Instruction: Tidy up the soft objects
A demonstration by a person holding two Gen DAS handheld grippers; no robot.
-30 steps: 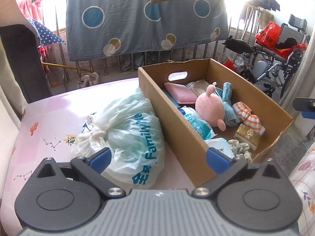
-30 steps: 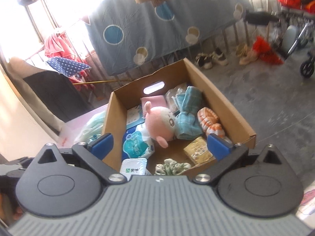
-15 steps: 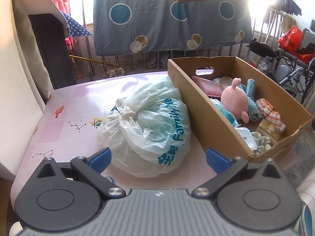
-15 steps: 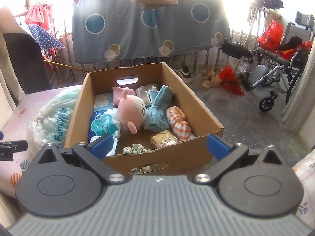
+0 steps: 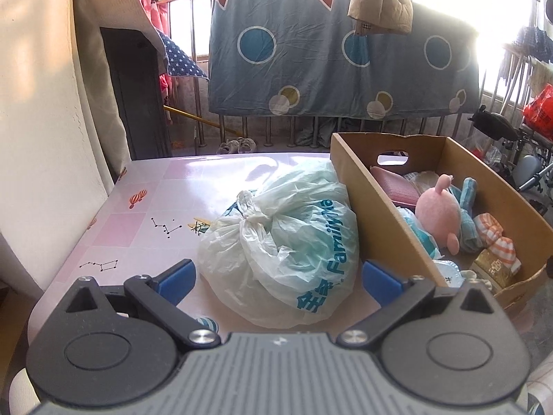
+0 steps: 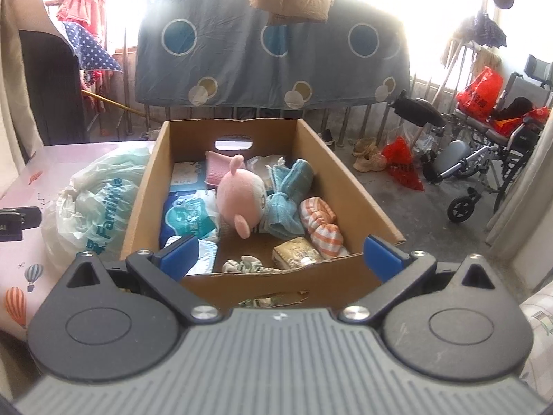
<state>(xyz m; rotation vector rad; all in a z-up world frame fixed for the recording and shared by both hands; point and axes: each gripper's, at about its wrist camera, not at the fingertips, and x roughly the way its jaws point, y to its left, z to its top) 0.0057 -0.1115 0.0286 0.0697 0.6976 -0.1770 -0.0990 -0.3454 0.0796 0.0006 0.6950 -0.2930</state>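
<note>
Both tools spread wide and empty, facing the sorting spot

The knotted pale-green plastic bag (image 5: pixel 287 242) lies on the pink patterned surface (image 5: pixel 145 207), touching the brown cardboard box's (image 6: pixel 359 207) left wall; the pink plush toy (image 6: pixel 242 197) lies inside (stage unclear, so no move bidden).

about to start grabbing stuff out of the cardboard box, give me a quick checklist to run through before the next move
1. Left gripper open and empty: ok.
2. Right gripper open and empty: ok.
3. Brown cardboard box open on top, contents reachable: ok.
4. Pink plush toy lying free on top of the pile: ok; it leans on the folded teal cloth.
5. Knotted pale green plastic bag apart from the box: not ok, it presses against the box's side wall.
6. Box fully supported by the pink patterned table: cannot tell, its far side is hidden.
</note>
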